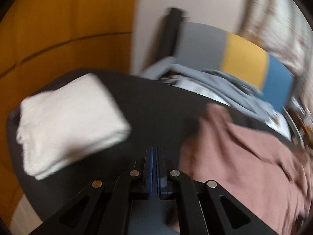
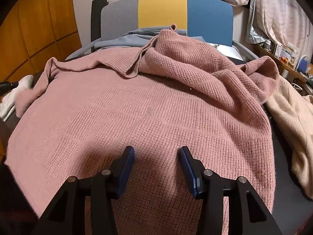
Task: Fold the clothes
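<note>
Grey, yellow, blue chair back (image 2: 166, 11), wooden wall panels (image 2: 39, 19)

Pink knit sweater (image 2: 137, 107) spread across dark table — far edge rumpled; white garment (image 1: 66, 125) folded — left.

left view blurred throughout (motion smear); pink sweater (image 2: 137, 107) hem cut off below.

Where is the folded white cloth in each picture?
Left wrist view: the folded white cloth lies big at the left, on the dark table.
Right wrist view: only a bit of it peeks in at the far left edge, beside the pink sweater.
Shared landmark: the grey, yellow and blue chair back.
</note>
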Motion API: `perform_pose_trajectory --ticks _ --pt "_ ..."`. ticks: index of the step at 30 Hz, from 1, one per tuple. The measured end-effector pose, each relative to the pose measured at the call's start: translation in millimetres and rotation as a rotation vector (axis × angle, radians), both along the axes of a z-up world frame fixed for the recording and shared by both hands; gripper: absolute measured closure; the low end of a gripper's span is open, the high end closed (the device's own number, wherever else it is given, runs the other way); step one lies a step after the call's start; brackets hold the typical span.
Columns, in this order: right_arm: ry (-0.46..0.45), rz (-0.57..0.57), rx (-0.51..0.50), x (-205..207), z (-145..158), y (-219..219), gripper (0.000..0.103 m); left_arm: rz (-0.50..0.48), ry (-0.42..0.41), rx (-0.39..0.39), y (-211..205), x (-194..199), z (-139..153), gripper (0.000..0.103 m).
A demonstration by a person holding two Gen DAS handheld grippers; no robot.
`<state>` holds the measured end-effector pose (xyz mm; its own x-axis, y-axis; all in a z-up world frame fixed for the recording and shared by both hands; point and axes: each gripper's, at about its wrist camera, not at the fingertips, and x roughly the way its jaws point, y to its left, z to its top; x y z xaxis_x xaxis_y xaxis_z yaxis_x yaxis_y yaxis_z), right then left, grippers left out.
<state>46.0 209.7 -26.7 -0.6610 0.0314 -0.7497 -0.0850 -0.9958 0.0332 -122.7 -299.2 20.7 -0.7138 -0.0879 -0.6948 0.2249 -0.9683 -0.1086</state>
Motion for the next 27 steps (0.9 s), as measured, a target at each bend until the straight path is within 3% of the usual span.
perform_pose_trajectory --ticks 2,4,5,7,10,13,14,16,18,21,24,27 --pt "0.002 0.002 0.001 0.0 -0.9 -0.3 0.053 0.086 -0.045 0.003 -22.6 -1.9 -7.3 0.102" --pt "0.000 0.003 -0.005 1.7 0.3 0.7 0.053 0.051 -0.061 0.076 -25.7 5.4 -13.5 0.095" --pt "-0.001 0.002 -0.011 1.4 0.1 1.1 0.053 -0.007 -0.067 0.104 -16.7 10.6 -17.5 0.087" --pt "-0.004 -0.003 -0.020 1.4 0.5 1.7 0.053 -0.161 -0.085 0.102 18.2 18.8 -24.1 0.083" --pt "-0.022 -0.002 -0.028 0.0 5.9 1.4 0.052 -0.352 -0.094 0.007 77.7 29.8 -29.5 0.082" --pt "0.014 0.037 -0.023 -0.9 21.8 2.0 0.049 -0.503 -0.066 -0.148 133.5 36.7 -33.8 0.078" --pt "0.035 0.053 0.025 -2.0 29.3 0.5 0.041 -0.510 -0.065 -0.213 142.5 33.1 -37.2 0.076" --pt "0.067 0.072 0.156 -10.4 43.2 -0.4 0.035 -0.521 -0.064 -0.339 159.6 25.8 -43.8 0.075" --pt "0.069 0.086 0.246 -25.4 52.8 6.5 0.035 -0.505 -0.076 -0.384 164.4 17.3 -47.8 0.074" --pt "0.060 0.074 0.321 -54.6 63.5 32.5 0.035 -0.493 -0.112 -0.386 159.5 5.9 -49.4 0.073" --pt "0.058 0.071 0.277 -92.8 76.2 66.5 0.035 -0.505 -0.118 -0.377 156.7 7.6 -49.5 0.073" --pt "-0.005 0.220 0.221 -132.7 76.4 71.5 0.029 -0.503 -0.107 -0.373 155.2 10.7 -52.0 0.073"
